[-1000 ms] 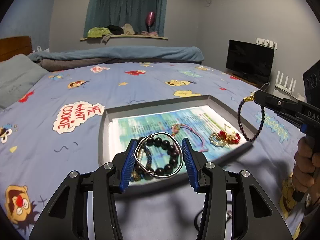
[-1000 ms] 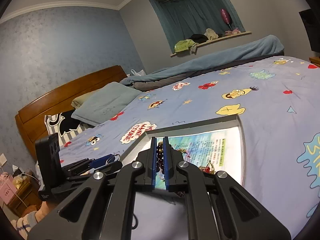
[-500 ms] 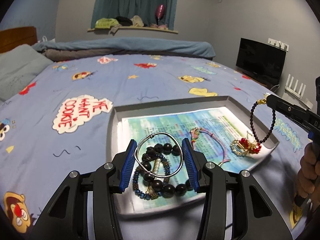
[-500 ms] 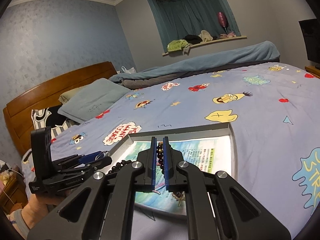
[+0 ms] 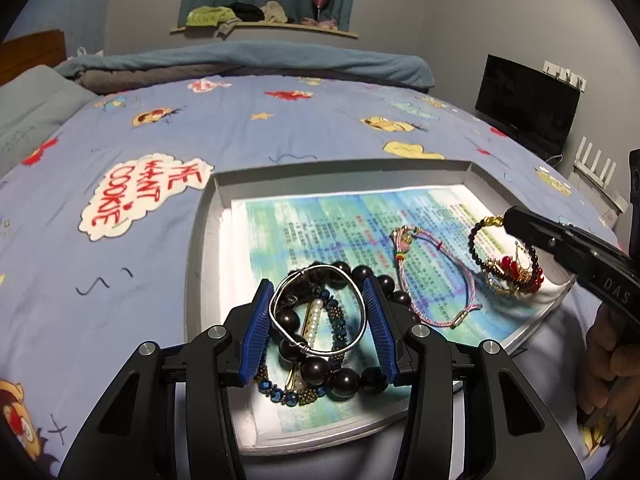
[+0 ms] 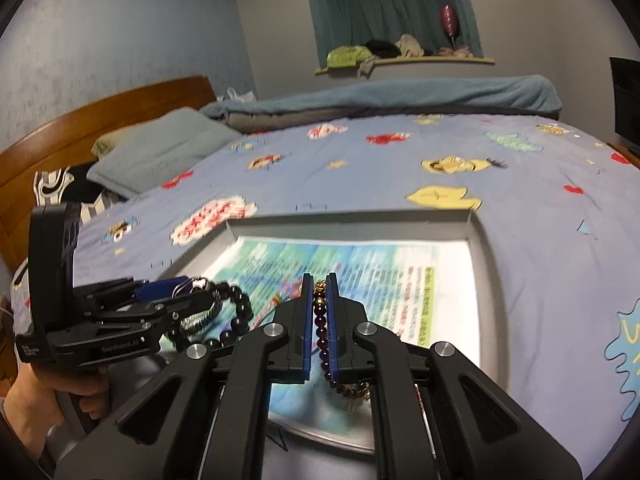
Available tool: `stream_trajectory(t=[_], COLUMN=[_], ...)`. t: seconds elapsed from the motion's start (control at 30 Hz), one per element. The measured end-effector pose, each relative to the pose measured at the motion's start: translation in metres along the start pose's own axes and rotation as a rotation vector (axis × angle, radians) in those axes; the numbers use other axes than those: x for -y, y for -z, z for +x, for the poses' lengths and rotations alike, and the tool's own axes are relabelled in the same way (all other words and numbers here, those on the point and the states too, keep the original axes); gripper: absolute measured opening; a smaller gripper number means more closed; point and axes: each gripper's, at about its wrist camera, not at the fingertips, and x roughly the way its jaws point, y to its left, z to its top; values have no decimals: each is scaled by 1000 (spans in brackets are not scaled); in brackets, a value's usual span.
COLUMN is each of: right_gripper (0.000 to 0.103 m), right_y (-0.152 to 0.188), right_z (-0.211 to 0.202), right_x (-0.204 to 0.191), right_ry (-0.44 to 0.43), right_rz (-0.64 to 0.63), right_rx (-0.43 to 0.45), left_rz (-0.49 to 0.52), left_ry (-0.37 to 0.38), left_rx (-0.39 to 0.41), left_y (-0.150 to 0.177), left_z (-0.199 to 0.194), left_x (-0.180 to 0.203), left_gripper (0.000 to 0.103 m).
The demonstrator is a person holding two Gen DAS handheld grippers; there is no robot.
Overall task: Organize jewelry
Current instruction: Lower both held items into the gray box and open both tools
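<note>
A grey tray (image 5: 208, 220) lined with printed paper lies on the bed. My left gripper (image 5: 318, 284) is shut on a silver bangle (image 5: 332, 267), held just above a heap of big black beads (image 5: 344, 380) and blue beads (image 5: 276, 392) at the tray's near left. A pink cord bracelet (image 5: 404, 240) lies mid-tray. My right gripper (image 5: 508, 216) is shut on a small dark bead bracelet (image 5: 474, 236), which hangs down onto a red and gold piece (image 5: 510, 272). In the right wrist view the right gripper (image 6: 319, 280) pinches those dark beads (image 6: 322, 336) over the tray (image 6: 348, 218), with the left gripper (image 6: 192, 286) at left.
The tray rests on a blue cartoon-print bedsheet (image 5: 280, 132). A pillow (image 6: 160, 152) and wooden headboard (image 6: 100, 108) are at far left, a folded duvet (image 5: 248, 60) along the back. A TV (image 5: 524, 108) stands beyond the bed's right edge. A hand (image 5: 608, 344) grips the right handle.
Both grippers have come down and forward over the tray. The bangle now hangs over the bead heap. The dark bead bracelet has sunk until its lower end meets the red and gold piece.
</note>
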Motion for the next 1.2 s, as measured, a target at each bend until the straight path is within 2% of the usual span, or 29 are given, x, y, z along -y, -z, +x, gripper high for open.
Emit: stream_trajectory(t=[0.23,0.47,0.5,0.53,0.57,0.7,0.8,0.87,0.93,0.97,1.03,1.2], right_gripper=[6,8,10,18,29,37,53,69,75,77,83,91], right_y=[5,7,7,7,8,10,14,17,20,22,26,34], right_z=[8,6,4,2,0,-11,-19,-25,-31,-35,-42,-57], right_x=[-6,-9,-8,-8,-8,-9,-12,-15,-17,-18,-19,-23], right_ry=[-13,-33,-34,-36,-40,-53,-59,-64,-73,-72,-74,-77], right_rz=[-25,-29,-28,-27,-26,-27,-34,-41,-46,-48,-49,-56], right_rx=[-40,-36,-30,-25,-20,16,31,38,47,52,60,83], left_rz=[6,14,14,18,22,38,41,39,39,40,44,43], left_ry=[6,14,14,18,16,8,-1,-5,-10,-13,-22,-37], left_rx=[-10,-3,0,11,20,48,61,78,96,104,125,145], left_y=[2,3,3,3,3,4,5,6,8,9,13,24], left_z=[3,0,0,-3,-5,-15,-22,-30,-39,-43,-53,-74], left_x=[1,3,3,4,5,8,8,8,7,7,6,0], left_gripper=[48,57,68,71,79,80,81,81,85,91,92,92])
